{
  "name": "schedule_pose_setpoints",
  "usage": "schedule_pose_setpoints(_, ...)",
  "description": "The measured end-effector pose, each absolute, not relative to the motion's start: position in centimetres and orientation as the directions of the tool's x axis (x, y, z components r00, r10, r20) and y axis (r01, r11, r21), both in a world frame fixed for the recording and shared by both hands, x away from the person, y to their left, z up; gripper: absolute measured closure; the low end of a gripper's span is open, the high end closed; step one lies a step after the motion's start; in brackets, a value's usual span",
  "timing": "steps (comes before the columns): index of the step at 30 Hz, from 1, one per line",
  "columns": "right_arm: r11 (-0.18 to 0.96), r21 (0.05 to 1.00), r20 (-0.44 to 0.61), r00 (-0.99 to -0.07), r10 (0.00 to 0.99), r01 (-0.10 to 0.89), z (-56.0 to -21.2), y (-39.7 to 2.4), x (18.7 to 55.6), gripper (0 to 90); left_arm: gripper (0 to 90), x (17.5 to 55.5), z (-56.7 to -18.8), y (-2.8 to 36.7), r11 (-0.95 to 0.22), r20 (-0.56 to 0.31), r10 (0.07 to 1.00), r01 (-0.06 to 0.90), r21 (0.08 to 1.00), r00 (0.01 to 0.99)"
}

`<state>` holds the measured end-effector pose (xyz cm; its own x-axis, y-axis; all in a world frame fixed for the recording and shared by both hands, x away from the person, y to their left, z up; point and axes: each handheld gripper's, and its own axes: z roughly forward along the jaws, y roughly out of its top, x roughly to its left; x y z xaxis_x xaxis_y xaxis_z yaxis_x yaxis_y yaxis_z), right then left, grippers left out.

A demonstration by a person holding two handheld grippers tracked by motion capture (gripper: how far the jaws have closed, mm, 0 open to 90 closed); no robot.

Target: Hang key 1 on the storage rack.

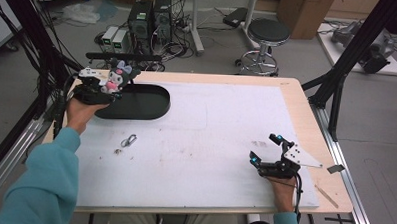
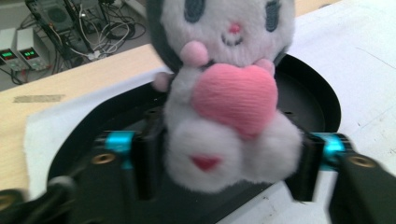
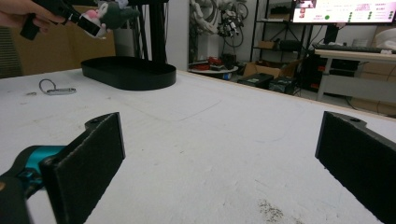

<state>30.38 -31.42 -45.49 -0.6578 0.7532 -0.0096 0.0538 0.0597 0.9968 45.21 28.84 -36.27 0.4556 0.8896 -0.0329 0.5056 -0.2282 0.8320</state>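
Plush, white and dark grey, a small doll with a pink heart on its chest (image 2: 229,116) sits between the jaws of the left gripper (image 2: 229,168), above the left end of the black oval tray (image 2: 317,93). Left gripper view: jaws stand either side of the doll's lower body, right jaw looks just off the fur, left jaw at its edge; whether the pads press on it I cannot tell. Doll upright, facing that camera. High view: left gripper (image 1: 94,91) held by a hand in a teal sleeve at the far left of the table, doll (image 1: 113,78) over the tray (image 1: 146,105) rim.

Right gripper (image 1: 265,150) rests low near the right front of the white table cover (image 1: 210,137), jaws spread wide, nothing between them. Right gripper view: both black pads well apart over bare white cover, with the tray (image 3: 128,72), the doll (image 3: 109,16) and the left gripper (image 3: 65,16) far off at upper left.

Small metal carabiner clip (image 1: 129,140) lies flat on the cover, near the tray's front, well apart from both grippers.
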Motion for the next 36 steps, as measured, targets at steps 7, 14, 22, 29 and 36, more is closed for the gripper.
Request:
schedule_pose_setpoints(7,0.059,0.997,-0.011,-0.659,0.752,0.052,-45.5,-31.4,30.4,0.6,18.4,45.4,-36.5,29.3,-0.205,-0.052,0.883,0.482,0.852,0.466)
schedule_pose_setpoints(14,0.056,0.997,-0.004,-0.657,0.754,0.058,-45.5,-31.4,30.4,0.6,1.7,44.4,-35.8,29.6,-0.200,-0.006,0.854,0.339,0.919,0.520)
schedule_pose_setpoints(22,0.057,0.997,-0.007,-0.652,0.758,0.056,-45.5,-31.4,30.4,0.6,1.7,40.8,-35.2,30.5,-0.160,0.015,0.825,0.208,0.965,0.565)
schedule_pose_setpoints(29,0.056,0.997,-0.008,-0.648,0.762,0.053,-45.5,-31.4,30.4,0.6,1.7,37.2,-35.3,31.7,-0.117,0.022,0.812,0.126,0.985,0.583)
schedule_pose_setpoints(36,0.053,0.997,-0.006,-0.641,0.767,0.054,-45.5,-31.4,30.3,0.6,1.7,34.2,-36.5,32.4,-0.080,0.017,0.805,0.080,0.994,0.594)
